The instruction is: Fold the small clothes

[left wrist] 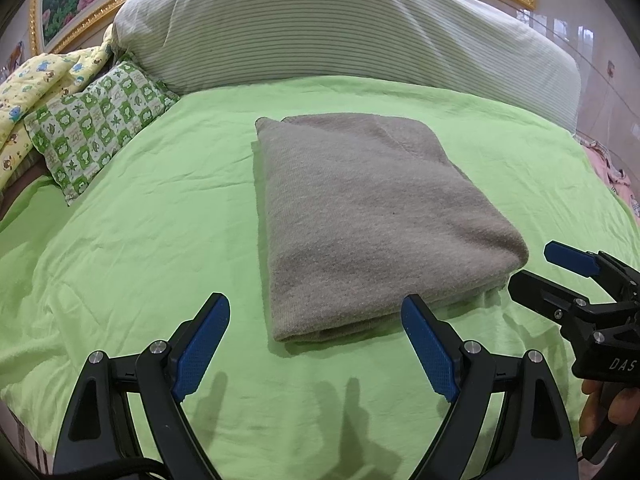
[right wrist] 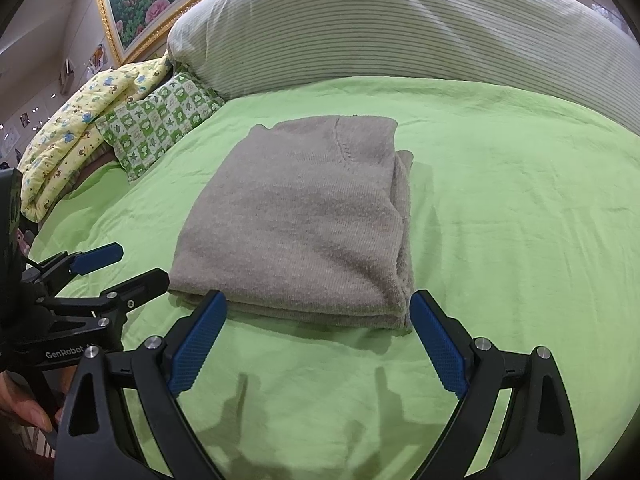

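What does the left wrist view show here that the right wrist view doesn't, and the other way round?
Only the left wrist view shows pink fabric at the bed's right edge. Only the right wrist view shows the stitched seam on the folded grey garment and small pictures on the far-left wall. Both show the garment lying on the green sheet, the striped pillow, and the left gripper and right gripper with jaws open and empty.

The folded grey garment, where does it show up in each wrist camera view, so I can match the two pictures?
Left wrist view: the folded grey garment lies centre, slightly right, ahead of the open left tool.
Right wrist view: it lies centre, slightly left, just beyond the open right tool.
Shared landmark: the green checked pillow, upper left in both.
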Tool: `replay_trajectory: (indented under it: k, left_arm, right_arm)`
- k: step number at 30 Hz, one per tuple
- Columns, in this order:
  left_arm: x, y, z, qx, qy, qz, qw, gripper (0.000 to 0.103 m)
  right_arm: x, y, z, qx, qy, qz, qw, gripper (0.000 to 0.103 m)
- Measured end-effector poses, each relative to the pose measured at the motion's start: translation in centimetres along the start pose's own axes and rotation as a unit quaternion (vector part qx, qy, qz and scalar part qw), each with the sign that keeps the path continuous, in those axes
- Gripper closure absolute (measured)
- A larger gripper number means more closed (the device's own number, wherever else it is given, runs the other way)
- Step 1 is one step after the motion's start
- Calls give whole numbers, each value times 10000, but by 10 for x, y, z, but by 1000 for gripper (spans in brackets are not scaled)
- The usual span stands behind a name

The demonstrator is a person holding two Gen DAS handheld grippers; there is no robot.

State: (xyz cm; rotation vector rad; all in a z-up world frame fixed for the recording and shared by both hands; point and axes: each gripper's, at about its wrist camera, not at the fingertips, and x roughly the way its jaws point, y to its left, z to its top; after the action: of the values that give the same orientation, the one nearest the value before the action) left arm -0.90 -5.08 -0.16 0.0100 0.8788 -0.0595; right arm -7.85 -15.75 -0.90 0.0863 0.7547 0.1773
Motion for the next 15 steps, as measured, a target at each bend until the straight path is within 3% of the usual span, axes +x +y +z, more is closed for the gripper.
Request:
replay_trajectory:
  k: [15]
  left_arm:
    - [-1, -1, 0, -60, 4, 32, 10000, 15]
  right_arm:
    - [-1, 2, 1, 26, -18, -18, 10000, 10]
